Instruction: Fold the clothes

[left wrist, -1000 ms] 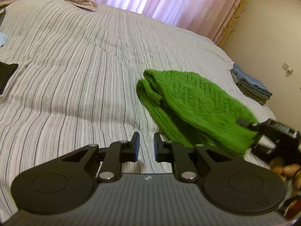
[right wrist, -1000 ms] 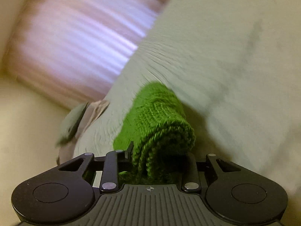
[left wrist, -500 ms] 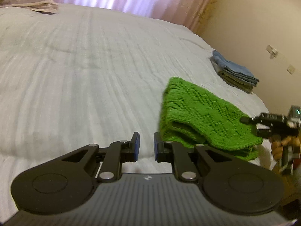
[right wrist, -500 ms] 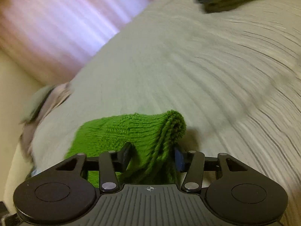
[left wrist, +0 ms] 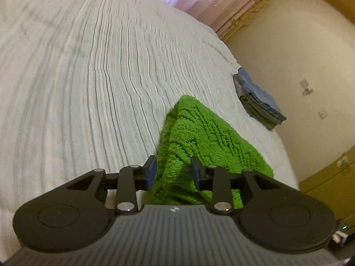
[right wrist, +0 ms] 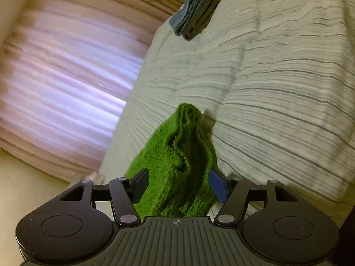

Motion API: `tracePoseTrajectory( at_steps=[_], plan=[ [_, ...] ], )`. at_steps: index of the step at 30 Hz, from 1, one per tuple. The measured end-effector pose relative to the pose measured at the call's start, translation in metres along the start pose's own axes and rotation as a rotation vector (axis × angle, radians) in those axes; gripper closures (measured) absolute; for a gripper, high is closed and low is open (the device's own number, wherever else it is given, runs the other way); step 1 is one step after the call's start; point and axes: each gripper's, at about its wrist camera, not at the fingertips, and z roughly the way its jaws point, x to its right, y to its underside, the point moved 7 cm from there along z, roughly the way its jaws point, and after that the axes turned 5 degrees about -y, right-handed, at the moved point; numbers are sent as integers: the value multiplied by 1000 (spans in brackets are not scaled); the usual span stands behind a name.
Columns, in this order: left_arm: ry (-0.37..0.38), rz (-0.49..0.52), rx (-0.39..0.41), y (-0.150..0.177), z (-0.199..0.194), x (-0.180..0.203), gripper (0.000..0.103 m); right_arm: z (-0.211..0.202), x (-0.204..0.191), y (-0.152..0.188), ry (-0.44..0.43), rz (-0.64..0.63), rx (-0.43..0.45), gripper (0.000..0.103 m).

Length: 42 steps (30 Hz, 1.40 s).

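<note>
Green knit fills the gap between both pairs of fingers. Nearest in the left wrist view, the left gripper (left wrist: 173, 169) stands with its fingers spread to either side of a folded green sweater (left wrist: 204, 137); the knit lies between them, yet whether the pads press on it cannot be told. In the right wrist view, the right gripper (right wrist: 179, 184) has the thick bundled edge of the same sweater (right wrist: 177, 161) between its fingers, the blue pad (right wrist: 218, 185) touching the knit on the right side, so it grasps the garment, whose layers bunch and rise in front of it.

Beyond the fingers, the sweater lies folded on a bed (left wrist: 88, 77) covered with a white sheet with thin grey stripes, near the bed's right edge as the left wrist view shows it. Further along that same edge, well apart from the sweater, sits a stack of folded clothes (left wrist: 257, 98), blue on top and grey-green below; it also shows at the top of the right wrist view (right wrist: 197, 6).

Farthest back hang pink curtains (right wrist: 66, 77) with light coming through, beside a cream wall (left wrist: 299, 44) and, low on the right, a yellow wooden cabinet (left wrist: 328, 184).
</note>
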Motion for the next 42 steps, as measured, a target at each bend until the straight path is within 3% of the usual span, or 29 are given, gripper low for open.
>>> tracePoseTrajectory(
  at_steps=[1, 2, 4, 8, 14, 20, 21, 23, 24, 26, 30, 31, 32, 35, 38, 42],
  plan=[
    [14, -10, -11, 1, 4, 0, 78, 5, -1, -1, 11, -5, -4, 71],
    [24, -9, -12, 3, 6, 1, 85, 4, 1, 0, 23, -12, -2, 85],
    [37, 9, 1, 7, 4, 2, 91, 1, 4, 4, 47, -30, 5, 95],
    [97, 19, 28, 21, -14, 0, 93, -8, 11, 12, 96, -64, 20, 98],
    [39, 84, 9, 57, -10, -12, 91, -20, 21, 24, 169, -116, 42, 98],
    [-16, 146, 32, 46, -14, 3, 88, -21, 13, 25, 181, -127, 61, 97],
    [-21, 139, 36, 45, -16, 4, 86, -23, 11, 24, 163, -109, 67, 87],
    [-19, 98, 35, 43, -20, -1, 80, -28, 12, 23, 118, -28, 81, 37],
    [-12, 63, 28, 42, -20, -6, 74, -31, 14, 23, 96, 15, 89, 32],
    [14, -23, 0, 42, -17, -17, 68, -33, 14, 26, 47, 85, 81, 32],
    [46, -114, -44, 45, -4, -26, 68, -23, 22, 35, 23, 158, 33, 33],
    [51, -125, -52, 46, 0, -27, 68, -19, 24, 37, 24, 158, 25, 37],
    [55, -136, -61, 48, 4, -28, 70, -13, 26, 37, 25, 153, 18, 56],
    [60, -116, -54, 49, 6, -25, 79, 0, 29, 35, 25, 125, 1, 74],
    [61, -50, -42, 55, 2, -11, 82, 0, 14, 21, 40, 0, 8, 83],
    [72, 13, -55, 74, 1, 7, 82, -8, -8, 0, 34, -143, 53, 86]
  ],
)
